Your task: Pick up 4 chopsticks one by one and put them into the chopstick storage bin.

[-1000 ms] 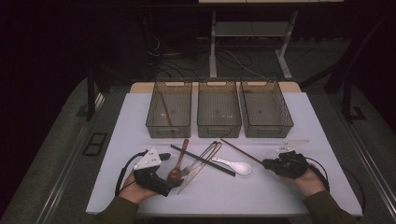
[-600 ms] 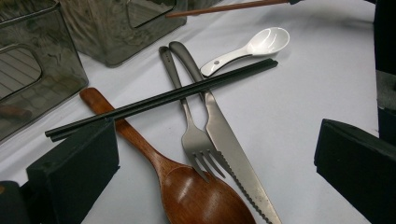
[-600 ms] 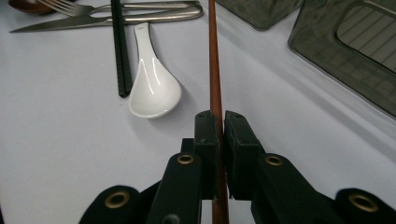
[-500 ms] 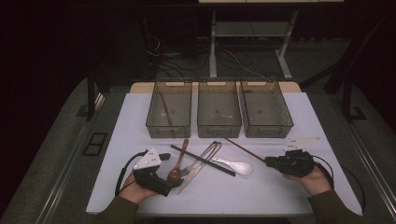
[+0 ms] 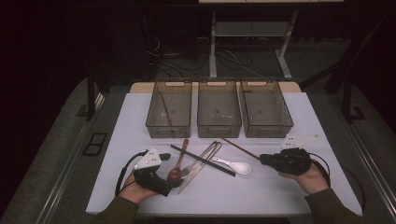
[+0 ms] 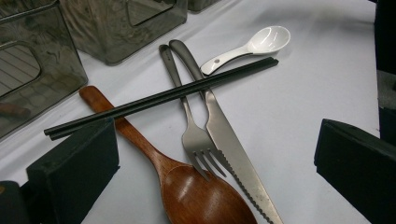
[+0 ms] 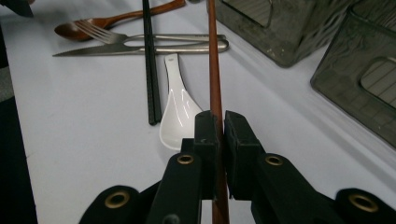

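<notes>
- Right gripper: jaws clenched on a thin brown wooden chopstick; near end cut off at frame bottom, far tip lost by the smoky plastic bins.
- Left gripper: jaws released, wide apart, framing a glossy wooden spoon, bowl partly cropped.
- Steel fork and serrated knife under paired black chopsticks.
- White ceramic spoon, smooth, beside them on the white table.

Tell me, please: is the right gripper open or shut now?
Shut. In the right gripper view, the right gripper has both jaws pressed against the brown chopstick.
</notes>
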`<state>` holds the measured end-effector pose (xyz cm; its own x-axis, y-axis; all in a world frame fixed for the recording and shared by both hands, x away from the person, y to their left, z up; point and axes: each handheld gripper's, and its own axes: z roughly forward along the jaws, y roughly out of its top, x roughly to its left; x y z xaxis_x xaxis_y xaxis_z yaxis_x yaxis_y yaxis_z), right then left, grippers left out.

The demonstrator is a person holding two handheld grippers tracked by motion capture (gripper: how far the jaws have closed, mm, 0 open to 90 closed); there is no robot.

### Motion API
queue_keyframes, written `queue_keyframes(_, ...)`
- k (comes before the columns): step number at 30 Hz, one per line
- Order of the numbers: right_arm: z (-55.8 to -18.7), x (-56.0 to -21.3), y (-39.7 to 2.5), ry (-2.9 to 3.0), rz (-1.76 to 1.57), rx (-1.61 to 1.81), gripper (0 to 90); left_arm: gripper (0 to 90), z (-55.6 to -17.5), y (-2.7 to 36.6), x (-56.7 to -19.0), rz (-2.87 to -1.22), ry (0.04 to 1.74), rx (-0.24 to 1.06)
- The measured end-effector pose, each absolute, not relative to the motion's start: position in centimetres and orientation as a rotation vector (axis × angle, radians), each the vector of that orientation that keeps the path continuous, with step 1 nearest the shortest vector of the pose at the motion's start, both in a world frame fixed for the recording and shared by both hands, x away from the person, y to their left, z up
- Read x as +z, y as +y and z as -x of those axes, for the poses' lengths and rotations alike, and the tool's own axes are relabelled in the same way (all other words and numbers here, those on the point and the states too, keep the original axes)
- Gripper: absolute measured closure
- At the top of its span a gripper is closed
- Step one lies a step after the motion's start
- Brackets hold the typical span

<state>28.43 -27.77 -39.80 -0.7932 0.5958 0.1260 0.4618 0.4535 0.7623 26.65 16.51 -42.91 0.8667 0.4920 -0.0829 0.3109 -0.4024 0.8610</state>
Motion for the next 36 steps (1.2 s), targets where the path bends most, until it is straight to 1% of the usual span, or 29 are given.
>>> queue_keyframes(18,-29.7,-38.1,-26.4,2.488,-0.928,1.317,84.2,0.0,-26.7,16.5,-43.0,-2.029,0.589,0.223)
queue_keyframes(36,-31.1,-37.4,-24.4,2.459,-0.918,1.316,84.2,0.0,-26.8,16.3,-43.1,-2.033,0.587,0.22)
